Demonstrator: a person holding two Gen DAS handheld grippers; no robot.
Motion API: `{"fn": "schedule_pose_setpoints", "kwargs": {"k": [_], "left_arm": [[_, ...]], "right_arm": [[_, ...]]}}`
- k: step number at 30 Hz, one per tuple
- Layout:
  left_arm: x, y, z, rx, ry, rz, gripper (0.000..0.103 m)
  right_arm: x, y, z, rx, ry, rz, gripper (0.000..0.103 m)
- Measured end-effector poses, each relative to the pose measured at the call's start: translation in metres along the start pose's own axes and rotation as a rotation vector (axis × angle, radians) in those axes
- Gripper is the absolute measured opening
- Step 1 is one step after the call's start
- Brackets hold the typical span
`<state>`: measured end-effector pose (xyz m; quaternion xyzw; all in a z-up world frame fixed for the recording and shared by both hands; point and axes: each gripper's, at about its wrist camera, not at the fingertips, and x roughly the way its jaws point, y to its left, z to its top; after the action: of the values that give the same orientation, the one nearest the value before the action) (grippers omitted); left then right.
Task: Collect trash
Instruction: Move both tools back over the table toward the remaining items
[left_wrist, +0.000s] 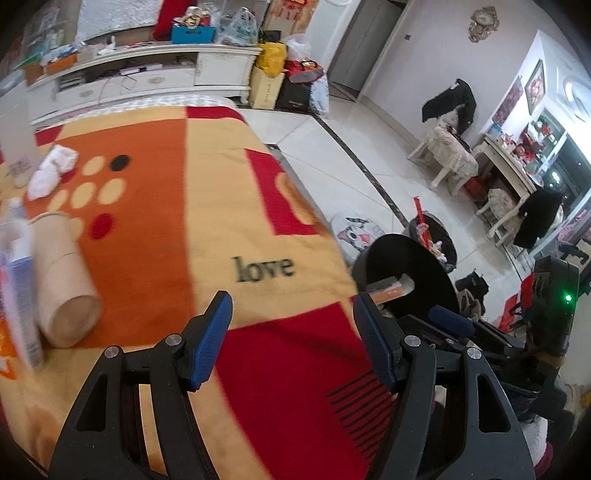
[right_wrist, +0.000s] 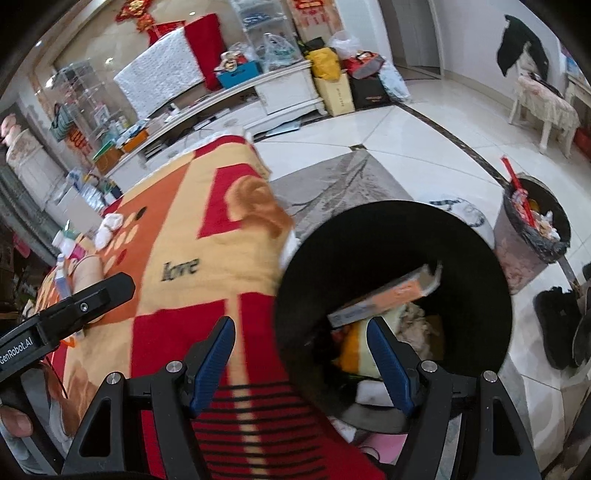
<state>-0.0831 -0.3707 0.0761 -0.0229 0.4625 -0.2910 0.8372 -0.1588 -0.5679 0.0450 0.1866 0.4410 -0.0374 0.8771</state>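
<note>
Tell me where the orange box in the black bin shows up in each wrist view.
Left wrist: the orange box sits right of centre, inside the black bin beyond the right finger.
Right wrist: the box lies centre-right, slanted inside the bin.
Shared landmark: the word "love" on the blanket.

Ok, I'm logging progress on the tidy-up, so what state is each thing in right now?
Left tongs: open, empty.
Right tongs: open, empty.
Black bin: uncovered, partly filled.
Orange box: in the black bin, tilted.
Cardboard tube: lying on its side on the blanket.
White tissues: crumpled, on the blanket.
Floor bin: uncovered, full.
</note>
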Motion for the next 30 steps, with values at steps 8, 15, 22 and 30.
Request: {"fn": "schedule_pose_setpoints", "kwargs": {"k": [8, 15, 22, 30], "left_arm": [[-0.036, 0.045, -0.012, -0.035, -0.045, 0.059, 0.067], [-0.068, 0.082, -0.030, -0.050, -0.075, 0.114, 0.067], [-0.079, 0.138, -0.041, -0.119, -0.059, 0.210, 0.067], [-0.090, 0.220, -0.029, -0.312, -0.100, 0.287, 0.067]], "right_arm": [[0.016, 0.042, -0.006, -0.061, 0.038, 0.052, 0.072], [0.022, 0.071, -0.010, -0.107, 0.053, 0.083, 0.072], [0.027, 0.101, -0.013, -0.158, 0.068, 0.114, 0.073], [0.032, 0.132, -0.014, -0.214, 0.088, 0.138, 0.073]]}}
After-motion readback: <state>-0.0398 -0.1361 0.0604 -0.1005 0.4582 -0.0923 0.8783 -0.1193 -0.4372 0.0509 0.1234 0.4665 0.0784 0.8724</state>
